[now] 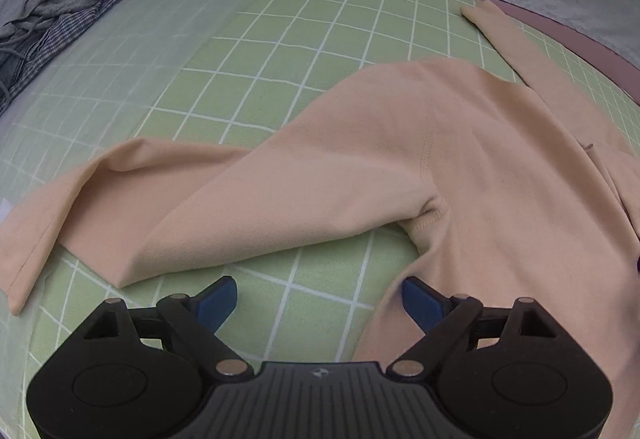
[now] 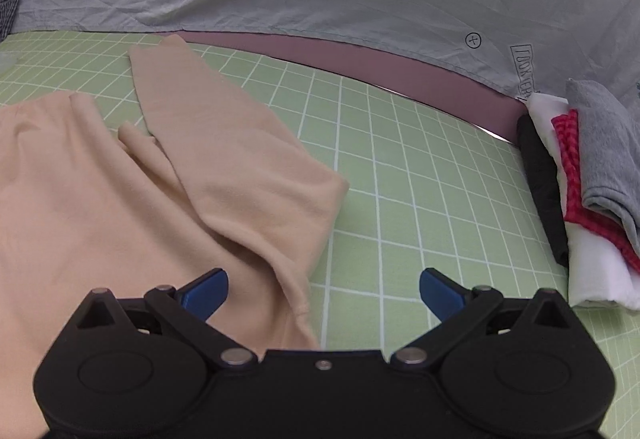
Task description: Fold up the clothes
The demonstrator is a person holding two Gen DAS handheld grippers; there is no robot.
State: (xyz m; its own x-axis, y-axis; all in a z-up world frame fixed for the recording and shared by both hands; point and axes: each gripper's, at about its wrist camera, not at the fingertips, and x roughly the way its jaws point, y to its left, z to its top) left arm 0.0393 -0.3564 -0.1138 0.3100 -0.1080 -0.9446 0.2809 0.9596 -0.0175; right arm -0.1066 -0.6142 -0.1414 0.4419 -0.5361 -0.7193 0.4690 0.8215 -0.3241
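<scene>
Across the middle of both views the peach long-sleeved top (image 1: 460, 159) sprawls on the green grid mat (image 1: 320, 19), its side hem just beside the empty, wide-spread left gripper (image 1: 319, 301), a folded-in sleeve (image 2: 240, 167) ahead of the equally spread, empty right gripper (image 2: 323, 289), folded stack (image 2: 580, 199) at right.

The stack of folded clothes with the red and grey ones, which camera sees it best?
The right wrist view. The stack of folded clothes sits at its right edge on the green grid mat, showing black, white, red and grey layers. The left wrist view does not show that stack at all.
</scene>
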